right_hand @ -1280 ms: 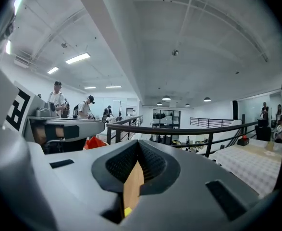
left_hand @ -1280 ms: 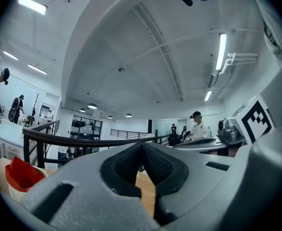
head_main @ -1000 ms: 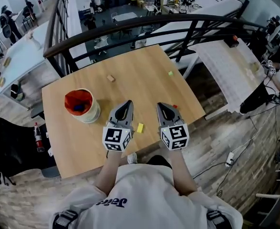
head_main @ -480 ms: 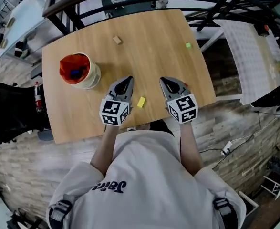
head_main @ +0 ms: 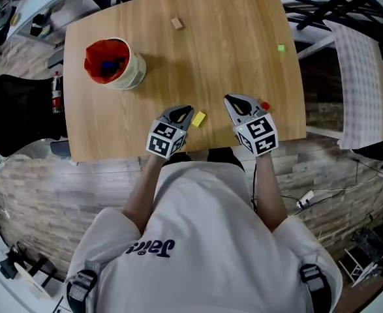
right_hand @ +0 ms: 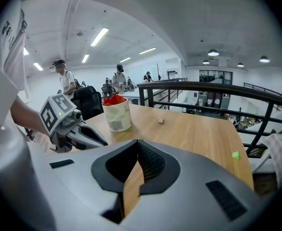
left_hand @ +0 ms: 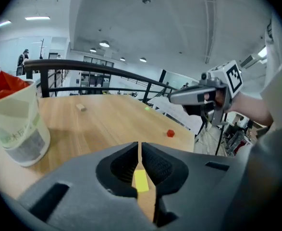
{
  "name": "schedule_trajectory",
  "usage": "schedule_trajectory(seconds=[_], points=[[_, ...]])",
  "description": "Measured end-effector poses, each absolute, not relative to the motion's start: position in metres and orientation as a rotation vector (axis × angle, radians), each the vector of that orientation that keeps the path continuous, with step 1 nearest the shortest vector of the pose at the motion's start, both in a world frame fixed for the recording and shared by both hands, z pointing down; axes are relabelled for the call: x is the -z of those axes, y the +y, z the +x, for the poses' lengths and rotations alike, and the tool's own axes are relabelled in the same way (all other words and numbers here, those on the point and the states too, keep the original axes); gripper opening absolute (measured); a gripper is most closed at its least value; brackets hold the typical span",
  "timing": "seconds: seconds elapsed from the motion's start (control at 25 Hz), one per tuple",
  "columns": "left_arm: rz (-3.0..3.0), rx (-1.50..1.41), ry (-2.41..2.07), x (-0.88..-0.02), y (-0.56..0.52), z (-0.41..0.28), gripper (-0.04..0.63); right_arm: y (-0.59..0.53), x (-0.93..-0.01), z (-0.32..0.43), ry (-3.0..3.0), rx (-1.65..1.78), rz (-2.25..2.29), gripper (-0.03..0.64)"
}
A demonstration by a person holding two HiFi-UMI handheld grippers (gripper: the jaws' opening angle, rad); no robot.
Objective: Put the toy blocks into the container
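Both claws lower, closer to near table (head_main: 230, 38) edge. Left claw (head_main: 183, 111) shut, empty, yellow block (head_main: 198, 119) just beside tips. Right claw (head_main: 231, 100) shut, empty, red block (head_main: 264, 105) near. Green block (head_main: 280, 47) and tan block (head_main: 176, 23) also loose. Container (head_main: 136, 72) contents mostly hidden; something blue inside.
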State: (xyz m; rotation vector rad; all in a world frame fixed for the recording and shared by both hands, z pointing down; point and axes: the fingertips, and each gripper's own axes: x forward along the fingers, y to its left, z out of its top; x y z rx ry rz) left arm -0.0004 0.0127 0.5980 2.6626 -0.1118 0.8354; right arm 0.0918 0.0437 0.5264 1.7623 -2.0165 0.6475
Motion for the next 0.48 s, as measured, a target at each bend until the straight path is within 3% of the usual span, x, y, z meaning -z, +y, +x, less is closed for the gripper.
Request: schedule_trajectory(seconds=[0.28, 0.4, 0.48], points=[[2.616, -1.045, -0.045, -0.662, 0.040, 0.002, 0.014, 0.046, -0.543, 0.096, -2.037, -0.701, 1.705, 0.014], [2.571, -1.118, 0.006, -0.688, 0.051, 0.007, 0.134, 0.050, -0.554, 0.101, -2.033, -0.741, 1.696, 0.014], [2.566, -1.162, 0.022, -0.703, 0.055, 0.008, 0.147, 0.051, -0.560, 0.104, -2.027, -0.762, 1.691, 0.014]])
